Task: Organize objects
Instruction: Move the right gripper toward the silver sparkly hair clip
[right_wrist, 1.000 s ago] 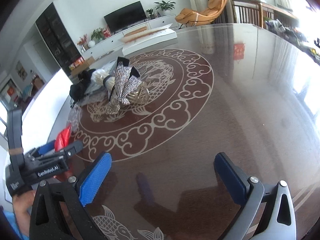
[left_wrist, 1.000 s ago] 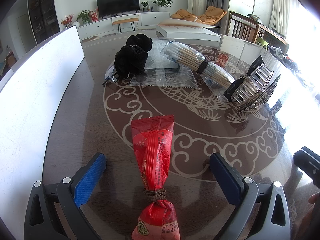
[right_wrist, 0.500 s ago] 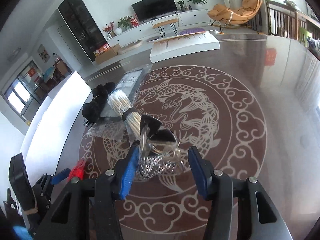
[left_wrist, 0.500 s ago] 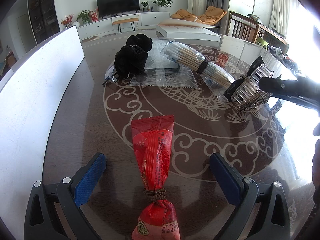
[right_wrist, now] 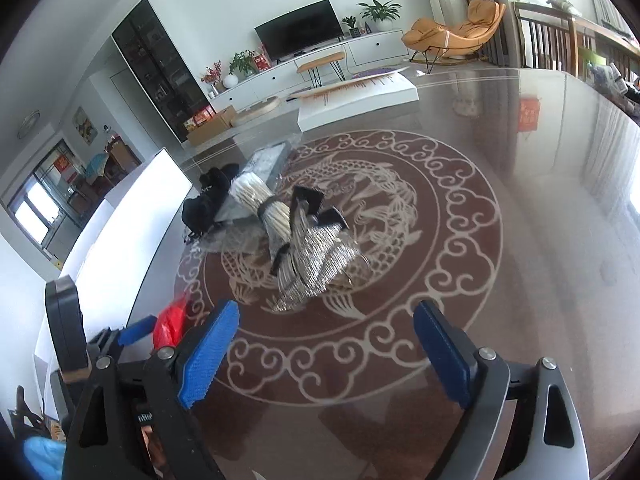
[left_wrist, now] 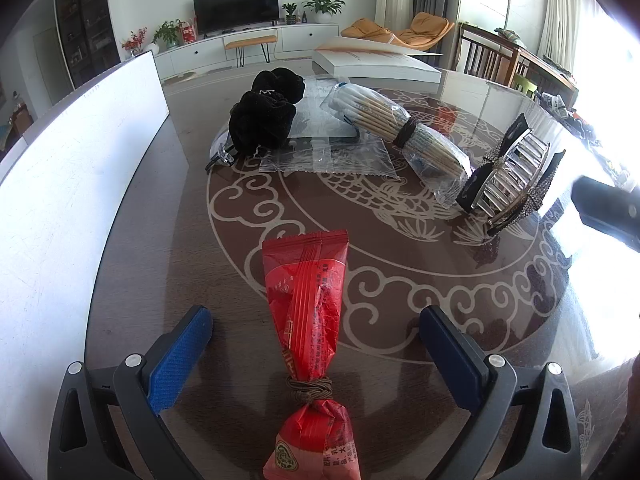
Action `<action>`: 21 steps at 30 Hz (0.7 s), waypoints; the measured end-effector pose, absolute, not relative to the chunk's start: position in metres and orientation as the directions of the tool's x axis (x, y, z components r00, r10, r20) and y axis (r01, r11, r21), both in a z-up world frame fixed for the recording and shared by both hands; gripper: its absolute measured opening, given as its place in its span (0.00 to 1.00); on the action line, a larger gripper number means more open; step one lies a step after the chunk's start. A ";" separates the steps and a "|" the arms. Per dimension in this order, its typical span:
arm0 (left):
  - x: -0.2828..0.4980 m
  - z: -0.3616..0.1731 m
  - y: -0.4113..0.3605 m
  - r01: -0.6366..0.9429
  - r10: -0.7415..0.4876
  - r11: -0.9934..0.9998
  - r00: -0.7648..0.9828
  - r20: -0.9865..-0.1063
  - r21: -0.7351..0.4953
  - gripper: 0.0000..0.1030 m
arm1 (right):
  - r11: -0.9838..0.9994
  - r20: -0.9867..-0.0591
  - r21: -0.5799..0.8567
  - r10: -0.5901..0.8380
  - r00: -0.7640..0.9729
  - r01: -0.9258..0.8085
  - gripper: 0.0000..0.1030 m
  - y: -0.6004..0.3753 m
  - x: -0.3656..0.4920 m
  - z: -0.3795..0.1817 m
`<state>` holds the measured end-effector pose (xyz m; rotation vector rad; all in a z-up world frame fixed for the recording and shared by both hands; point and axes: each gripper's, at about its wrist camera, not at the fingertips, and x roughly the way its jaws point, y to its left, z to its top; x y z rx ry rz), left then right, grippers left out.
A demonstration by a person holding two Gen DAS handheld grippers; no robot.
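- Left tool (left_wrist: 316, 354) is spread wide, blue pads either side of a red crinkly plastic snack packet tied with brown cord (left_wrist: 310, 320); nothing is gripped, and neither pad touches it.
- The packet lies flat on the dark glossy counter with pale cloud-and-fish pattern (left_wrist: 400, 248). Its long axis runs straight away from the left tool, knotted waist (left_wrist: 310, 387) between the pads and a little behind them, flat sealed end pointing toward the pile.
- The axis sits across the closing direction, so the left tool looks ready to pinch the packet just above the knot. This is a judgement only.
- Right tool (right_wrist: 326, 358) is also wide and holds nothing. It hovers over bare counter, well apart from everything.
- A silver rhinestone hair claw clip with black bow ends (right_wrist: 316, 260) lies ahead of the right tool and slightly left, near the counter's middle. The right tool is clearly the nearer one to it.
- A clear bag of pale sticks bound with a dark band (left_wrist: 400, 132) lies diagonally, its near end touching or just beside the clip.
- Black fuzzy scrunchies (left_wrist: 266, 120) and a flat clear plastic sleeve (left_wrist: 328, 156) sit beyond, near the white upright board (left_wrist: 80, 152).
- In the right view the packet shows only as a red patch (right_wrist: 170, 322), mostly hidden behind the left tool.
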<state>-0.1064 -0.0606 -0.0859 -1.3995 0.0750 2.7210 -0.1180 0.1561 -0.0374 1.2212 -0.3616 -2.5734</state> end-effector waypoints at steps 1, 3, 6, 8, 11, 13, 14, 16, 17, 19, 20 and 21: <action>-0.106 -0.086 -0.061 -0.094 0.049 -0.996 -0.579 -0.814 0.007 1.00 | -0.937 -0.719 0.321 -0.336 -0.608 0.139 0.88 0.146 -0.129 -0.034; -0.107 -0.086 -0.061 -0.094 0.049 -0.996 -0.579 -0.814 0.007 1.00 | -0.946 -0.740 0.287 -0.319 -0.592 0.151 0.88 0.128 -0.150 -0.032; -0.106 -0.086 -0.061 -0.094 0.049 -0.996 -0.579 -0.814 0.007 1.00 | -0.953 -0.748 0.243 -0.304 -0.589 0.183 0.81 0.114 -0.165 -0.034; -0.106 -0.086 -0.061 -0.094 0.049 -0.996 -0.579 -0.814 0.007 1.00 | -0.956 -0.757 0.206 -0.291 -0.584 0.209 0.50 0.110 -0.164 -0.036; -0.106 -0.086 -0.061 -0.094 0.049 -0.996 -0.579 -0.814 0.007 1.00 | -0.945 -0.757 0.236 -0.324 -0.567 0.226 0.35 0.117 -0.150 -0.044; -0.106 -0.086 -0.061 -0.094 0.049 -0.996 -0.579 -0.814 0.007 1.00 | -0.947 -0.743 0.229 -0.321 -0.588 0.227 0.33 0.124 -0.131 -0.047; -0.106 -0.086 -0.061 -0.094 0.049 -0.996 -0.579 -0.814 0.007 1.00 | -0.942 -0.734 0.243 -0.334 -0.591 0.230 0.31 0.128 -0.121 -0.048; -0.106 -0.086 -0.061 -0.094 0.049 -0.996 -0.579 -0.814 0.007 1.00 | -0.937 -0.724 0.268 -0.349 -0.594 0.225 0.30 0.138 -0.100 -0.052; -0.106 -0.086 -0.061 -0.094 0.050 -0.996 -0.579 -0.814 0.007 1.00 | -0.934 -0.721 0.280 -0.357 -0.594 0.222 0.30 0.144 -0.089 -0.054; -0.107 -0.086 -0.061 -0.094 0.050 -0.996 -0.579 -0.814 0.006 1.00 | -0.929 -0.717 0.308 -0.369 -0.592 0.206 0.30 0.157 -0.067 -0.058; -0.107 -0.086 -0.061 -0.094 0.050 -0.996 -0.579 -0.814 0.006 1.00 | -0.925 -0.715 0.326 -0.376 -0.589 0.195 0.30 0.166 -0.057 -0.058; -0.106 -0.086 -0.061 -0.095 0.055 -0.995 -0.579 -0.813 0.001 1.00 | -0.922 -0.717 0.342 -0.380 -0.584 0.180 0.30 0.175 -0.049 -0.060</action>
